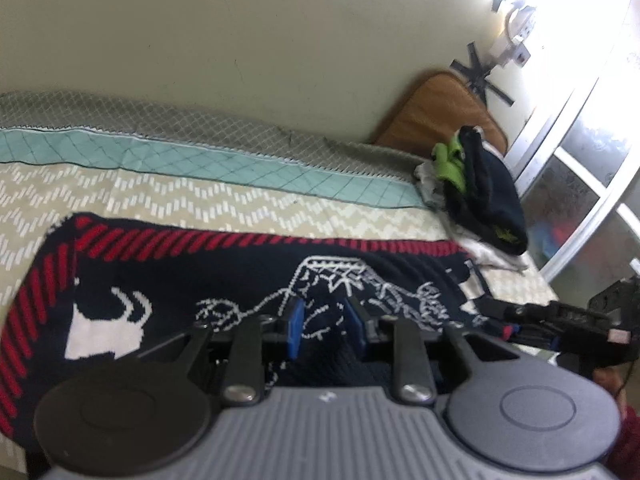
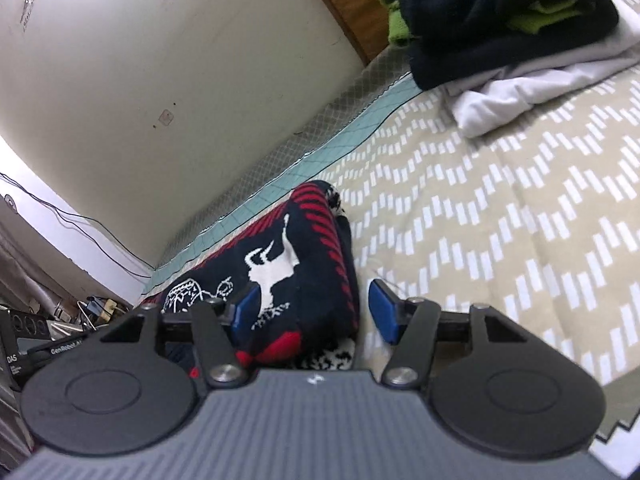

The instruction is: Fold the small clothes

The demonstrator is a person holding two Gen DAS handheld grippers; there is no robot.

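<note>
A small navy knit sweater [image 1: 224, 280] with red striped edges and white reindeer pattern lies on the bed. In the left wrist view my left gripper [image 1: 325, 320] has its blue pads close on either side of a raised fold of the sweater. In the right wrist view my right gripper [image 2: 314, 312] is open, its blue pads wide apart around the folded end of the sweater [image 2: 296, 272]. The right gripper also shows in the left wrist view [image 1: 560, 316] at the sweater's right end.
The bed has a beige zigzag cover [image 2: 500, 220] with a teal band [image 1: 224, 158] along the wall. A pile of folded clothes [image 1: 476, 188], navy, green and white, sits by a brown headboard [image 1: 444, 108]. Cluttered shelves [image 2: 52, 320] stand past the bed's end.
</note>
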